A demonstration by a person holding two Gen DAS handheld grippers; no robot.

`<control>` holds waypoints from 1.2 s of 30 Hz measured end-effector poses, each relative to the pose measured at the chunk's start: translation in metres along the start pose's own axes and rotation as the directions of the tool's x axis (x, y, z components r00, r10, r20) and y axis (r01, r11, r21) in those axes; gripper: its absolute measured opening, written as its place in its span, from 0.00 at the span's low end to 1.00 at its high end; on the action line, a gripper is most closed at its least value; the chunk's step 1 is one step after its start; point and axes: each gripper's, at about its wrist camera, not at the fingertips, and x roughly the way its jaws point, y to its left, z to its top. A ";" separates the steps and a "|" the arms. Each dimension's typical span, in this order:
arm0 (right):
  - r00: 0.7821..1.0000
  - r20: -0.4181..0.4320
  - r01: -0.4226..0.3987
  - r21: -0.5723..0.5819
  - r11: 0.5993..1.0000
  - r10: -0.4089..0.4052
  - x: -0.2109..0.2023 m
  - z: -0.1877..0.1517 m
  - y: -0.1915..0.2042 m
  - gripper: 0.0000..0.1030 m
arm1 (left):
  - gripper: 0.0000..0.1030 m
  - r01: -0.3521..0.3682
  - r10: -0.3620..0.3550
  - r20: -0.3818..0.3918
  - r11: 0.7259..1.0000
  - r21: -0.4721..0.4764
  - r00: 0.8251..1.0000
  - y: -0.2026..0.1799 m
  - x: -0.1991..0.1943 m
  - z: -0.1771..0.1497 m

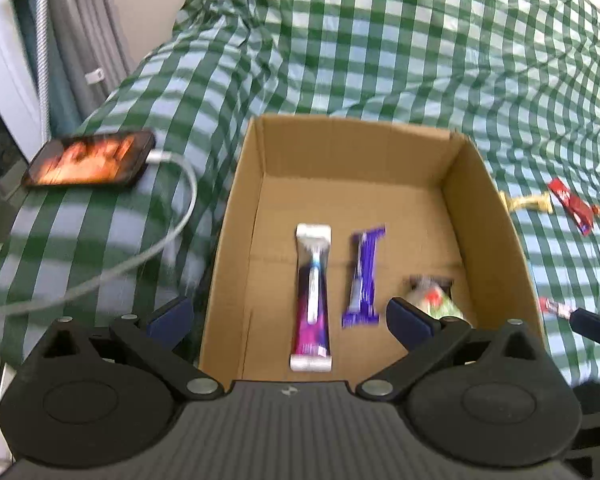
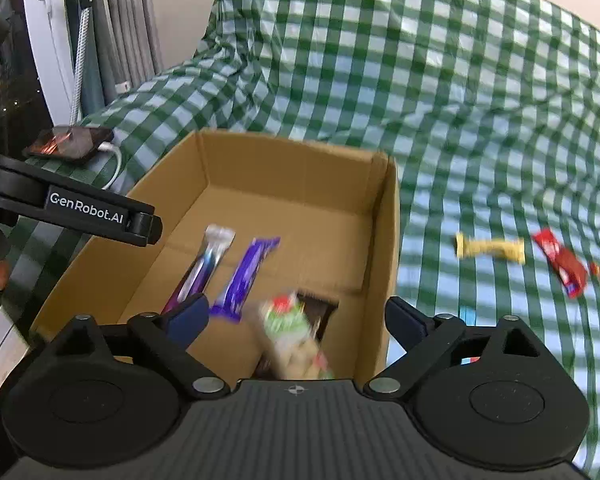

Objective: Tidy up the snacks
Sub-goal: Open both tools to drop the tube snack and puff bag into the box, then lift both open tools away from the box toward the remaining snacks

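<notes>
An open cardboard box (image 1: 236, 200) (image 2: 380, 240) sits on a green checked cloth. In it lie a pink-and-white bar (image 1: 312, 300) (image 2: 204, 268), a purple bar (image 1: 363, 276) (image 2: 244, 276) and a blurred green-and-white snack (image 1: 436, 300) (image 2: 296, 340). My left gripper (image 1: 288, 316) is open over the box's near left wall, empty. My right gripper (image 2: 296, 316) is open over the box's near right corner; the green-and-white snack is between its fingers, blurred, not gripped. A yellow bar (image 2: 490, 249) (image 1: 528, 204) and a red bar (image 2: 560, 266) (image 1: 572, 206) lie on the cloth to the right.
A phone (image 1: 88, 160) (image 2: 70, 142) with a white cable (image 1: 140, 256) lies left of the box. Another small red-wrapped snack (image 1: 554, 307) lies right of the box. Curtains and a window frame stand at the far left. The left gripper's arm (image 2: 80, 208) shows in the right wrist view.
</notes>
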 end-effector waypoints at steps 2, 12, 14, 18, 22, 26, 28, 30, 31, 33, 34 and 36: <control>1.000 -0.018 -0.004 0.004 1.000 0.004 -0.010 -0.010 0.003 0.95 | 1.00 -0.007 0.007 -0.014 1.000 -0.012 1.000 0.001 -0.009 -0.013; 0.999 0.039 0.004 0.004 1.000 -0.004 -0.066 -0.034 0.021 0.98 | 1.00 -0.028 0.027 -0.016 0.998 -0.059 1.000 0.015 -0.056 -0.062; 0.998 0.058 0.007 -0.003 1.000 -0.007 -0.077 -0.039 0.025 0.99 | 1.00 -0.028 0.028 0.000 0.998 -0.059 1.000 0.015 -0.065 -0.067; 0.995 0.097 0.015 -0.004 1.000 -0.015 -0.096 -0.045 0.027 0.99 | 1.00 -0.023 0.024 0.035 0.999 -0.048 0.999 0.010 -0.083 -0.074; 0.991 0.129 0.018 0.008 1.000 -0.019 -0.110 -0.051 0.025 0.99 | 1.00 -0.020 0.021 0.062 1.000 -0.017 0.998 -0.001 -0.096 -0.082; 0.989 0.150 0.012 0.024 1.000 -0.015 -0.121 -0.058 0.021 0.99 | 1.00 -0.025 0.024 0.084 1.000 0.013 0.996 -0.009 -0.106 -0.089; 0.987 0.162 0.008 0.030 1.000 -0.012 -0.126 -0.060 0.019 0.99 | 1.00 -0.030 0.028 0.091 0.999 0.021 0.995 -0.012 -0.111 -0.092; 0.985 0.173 0.004 0.036 0.999 -0.010 -0.130 -0.062 0.019 0.99 | 1.00 -0.032 0.030 0.097 0.999 0.023 0.995 -0.014 -0.115 -0.094; 0.984 0.177 0.002 0.038 0.999 -0.009 -0.132 -0.062 0.018 0.99 | 1.00 -0.034 0.031 0.102 0.999 0.023 0.994 -0.014 -0.117 -0.095; 0.983 0.182 0.000 0.043 0.999 -0.008 -0.135 -0.064 0.016 0.99 | 1.00 -0.038 0.035 0.110 0.999 0.024 0.993 -0.015 -0.121 -0.096; 0.983 0.185 -0.001 0.046 0.999 -0.007 -0.135 -0.064 0.016 0.99 | 1.00 -0.039 0.036 0.112 0.999 0.025 0.993 -0.015 -0.122 -0.096; 0.982 0.189 -0.004 0.050 0.999 -0.006 -0.138 -0.066 0.015 0.99 | 1.00 -0.041 0.037 0.115 0.999 0.029 0.993 -0.016 -0.124 -0.097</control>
